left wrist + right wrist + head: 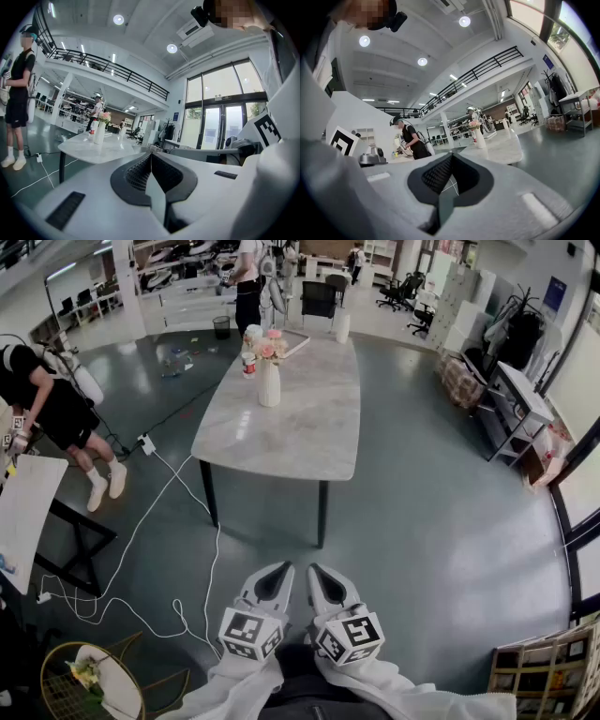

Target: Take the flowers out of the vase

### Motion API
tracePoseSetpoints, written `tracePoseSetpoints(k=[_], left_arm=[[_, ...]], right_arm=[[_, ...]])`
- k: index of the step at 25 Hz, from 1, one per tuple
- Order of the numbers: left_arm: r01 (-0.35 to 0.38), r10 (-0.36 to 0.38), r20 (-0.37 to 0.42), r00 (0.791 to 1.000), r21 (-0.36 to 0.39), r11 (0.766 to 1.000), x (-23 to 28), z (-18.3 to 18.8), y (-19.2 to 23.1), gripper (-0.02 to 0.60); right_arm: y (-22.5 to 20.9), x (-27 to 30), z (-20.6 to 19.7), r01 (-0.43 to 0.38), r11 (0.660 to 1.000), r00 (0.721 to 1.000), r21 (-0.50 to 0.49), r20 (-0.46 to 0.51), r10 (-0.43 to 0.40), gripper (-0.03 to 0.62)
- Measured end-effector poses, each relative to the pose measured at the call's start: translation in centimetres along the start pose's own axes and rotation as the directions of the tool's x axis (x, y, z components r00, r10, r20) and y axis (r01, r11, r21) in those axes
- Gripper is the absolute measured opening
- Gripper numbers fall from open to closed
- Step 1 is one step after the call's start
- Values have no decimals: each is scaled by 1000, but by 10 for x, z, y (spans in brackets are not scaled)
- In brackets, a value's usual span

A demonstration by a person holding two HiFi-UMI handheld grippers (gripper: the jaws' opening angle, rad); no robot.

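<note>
A white vase (pixel 269 383) with pink flowers (pixel 270 349) stands at the far left part of a pale marble table (pixel 300 418). In the left gripper view the vase (pixel 99 132) shows small and far off, with the flowers (pixel 104 116) on top. The right gripper view has the vase (pixel 480 139) and flowers (pixel 474 124) far ahead too. Both grippers hang low and close to the body, well short of the table. My left gripper (pixel 280 570) is shut with nothing in it. My right gripper (pixel 316 572) is shut and empty as well.
A red-labelled bottle (pixel 248 365) and a tray (pixel 292 341) sit behind the vase. White cables (pixel 141 549) trail over the grey floor at the left. A person (pixel 52 418) bends at a side table (pixel 23 512) on the left. Desks and chairs (pixel 511 409) line the right side.
</note>
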State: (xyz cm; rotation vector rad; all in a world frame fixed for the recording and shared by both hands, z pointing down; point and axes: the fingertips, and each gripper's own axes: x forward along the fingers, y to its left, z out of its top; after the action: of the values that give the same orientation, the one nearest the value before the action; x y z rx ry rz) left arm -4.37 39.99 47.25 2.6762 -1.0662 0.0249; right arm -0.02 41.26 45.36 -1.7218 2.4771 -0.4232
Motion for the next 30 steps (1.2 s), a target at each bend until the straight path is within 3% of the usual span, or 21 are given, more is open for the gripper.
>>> tracePoseSetpoints(k=[11, 23, 30], left_arm=[[-20, 20, -1, 1000, -13, 1000, 12, -9, -36, 3], [-60, 60, -3, 998, -27, 998, 31, -41, -74, 4], [-89, 89, -7, 996, -34, 995, 41, -50, -77, 3]], right_arm=[[-29, -30, 6, 5, 1000, 1000, 26, 6, -5, 0], [-66, -54, -9, -43, 998, 999, 36, -11, 43, 0], [-81, -52, -15, -58, 997, 998, 49, -21, 60, 0]])
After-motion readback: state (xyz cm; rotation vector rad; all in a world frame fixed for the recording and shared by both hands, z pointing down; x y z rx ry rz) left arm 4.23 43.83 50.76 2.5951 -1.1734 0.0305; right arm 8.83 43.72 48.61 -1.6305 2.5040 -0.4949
